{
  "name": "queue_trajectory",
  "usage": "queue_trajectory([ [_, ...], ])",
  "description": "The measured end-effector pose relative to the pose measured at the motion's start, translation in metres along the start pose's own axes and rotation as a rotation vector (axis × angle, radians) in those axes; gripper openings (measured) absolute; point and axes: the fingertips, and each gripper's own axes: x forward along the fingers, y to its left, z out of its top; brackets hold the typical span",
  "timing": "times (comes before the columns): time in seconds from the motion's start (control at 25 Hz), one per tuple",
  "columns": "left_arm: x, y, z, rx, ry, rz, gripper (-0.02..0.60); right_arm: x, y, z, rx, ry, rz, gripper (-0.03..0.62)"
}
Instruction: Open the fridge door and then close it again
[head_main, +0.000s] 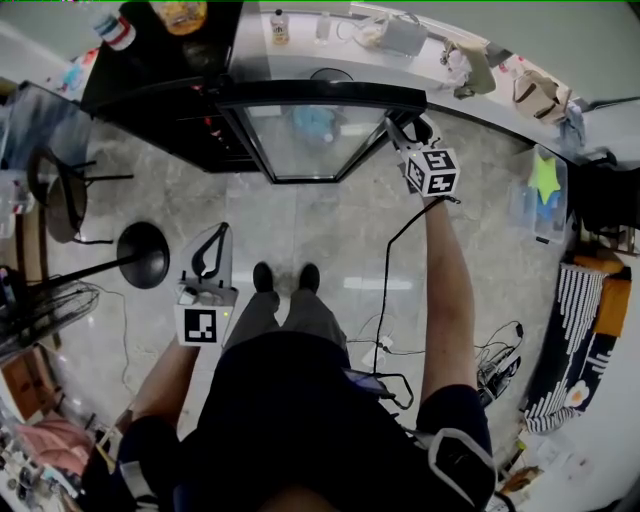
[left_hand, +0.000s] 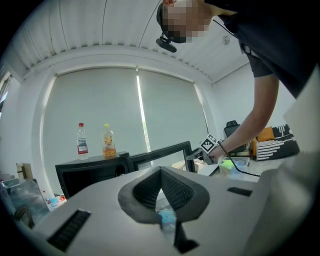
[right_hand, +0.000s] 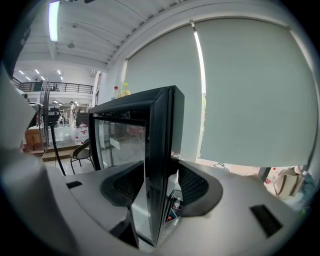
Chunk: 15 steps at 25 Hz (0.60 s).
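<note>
The black fridge (head_main: 160, 60) stands ahead with its glass door (head_main: 310, 140) swung out toward me. My right gripper (head_main: 400, 130) reaches forward at the door's free edge. In the right gripper view the black door frame (right_hand: 162, 150) stands upright between the two pads, and my right gripper (right_hand: 159, 180) is shut on it. Shelves with small items show behind the frame. My left gripper (head_main: 218, 232) hangs low at my left side, well away from the fridge. In its own view the left gripper (left_hand: 161, 172) is shut with nothing in it, and the fridge door (left_hand: 160, 155) lies beyond.
Two bottles (left_hand: 82, 141) stand on the fridge top. A round stand base (head_main: 143, 255) and a chair (head_main: 60, 195) are on the floor at left. A cluttered counter (head_main: 400, 35) runs along the back, a clear box (head_main: 540, 195) sits right, and a cable (head_main: 385, 330) trails down.
</note>
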Motion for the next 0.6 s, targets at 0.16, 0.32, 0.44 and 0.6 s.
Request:
queue_trajectory([
  [0.16,0.0002,-0.0016,-0.0016,0.008,0.009,0.003,0.023,0.0050,-0.0039,0.0007,-0.006,-0.001,0.022,0.230],
  [0.32,0.0010,-0.0005,-0.0021,0.007,0.011,0.009,0.023,0.0095,-0.0060,0.0026,-0.016,0.007,0.030,0.232],
  [0.44,0.0022,-0.0012,0.0020,0.012,-0.008,0.014,0.023,0.0105,-0.0067,0.0037,-0.024,0.005,0.028,0.233],
  [0.6,0.0029,-0.0017,-0.0017,0.003,0.012,0.016,0.023,0.0105,-0.0069,0.0039,-0.037,-0.002,0.023,0.236],
])
